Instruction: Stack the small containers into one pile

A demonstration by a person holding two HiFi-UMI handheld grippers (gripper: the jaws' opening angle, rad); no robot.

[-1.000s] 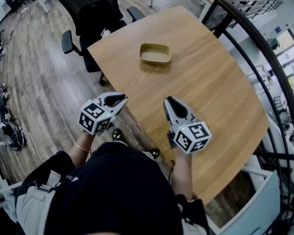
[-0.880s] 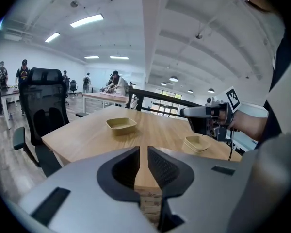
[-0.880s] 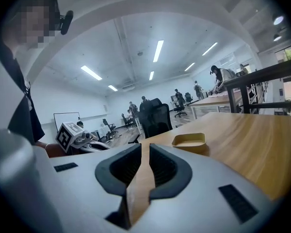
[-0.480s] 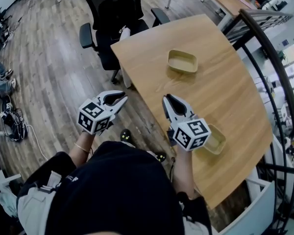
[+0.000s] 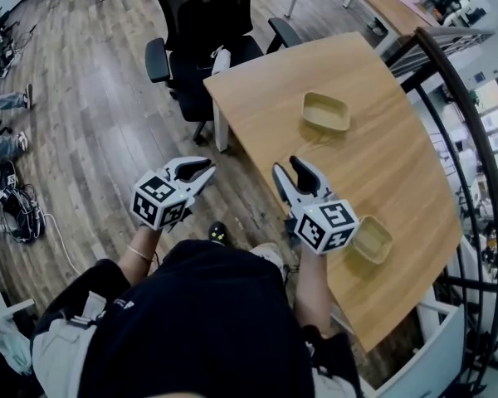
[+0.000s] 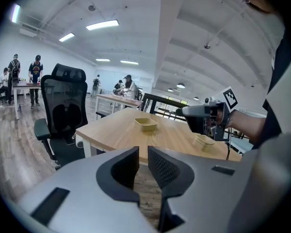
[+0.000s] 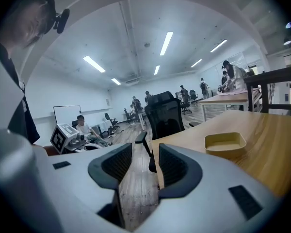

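Left gripper [image 5: 201, 169]: jaws drawn almost together, only a slit left, nothing gripped. It is held over the wood floor [image 5: 91, 123], clear of the table [image 5: 398, 172].

Right gripper [image 5: 289, 169]: jaws spread, just been opening, nothing caught between them. It is held at the table's left edge as seen in the head view.

Two small containers are seen, both tan, shallow and upright, well apart and not stacked. Far container [image 5: 326, 111] is set toward the table end by the black office chair [image 5: 203, 31]. Near container [image 5: 372, 239] is set by the table's near edge, just beside the right gripper's marker cube [image 5: 325, 226]. Neither is touched by a gripper.
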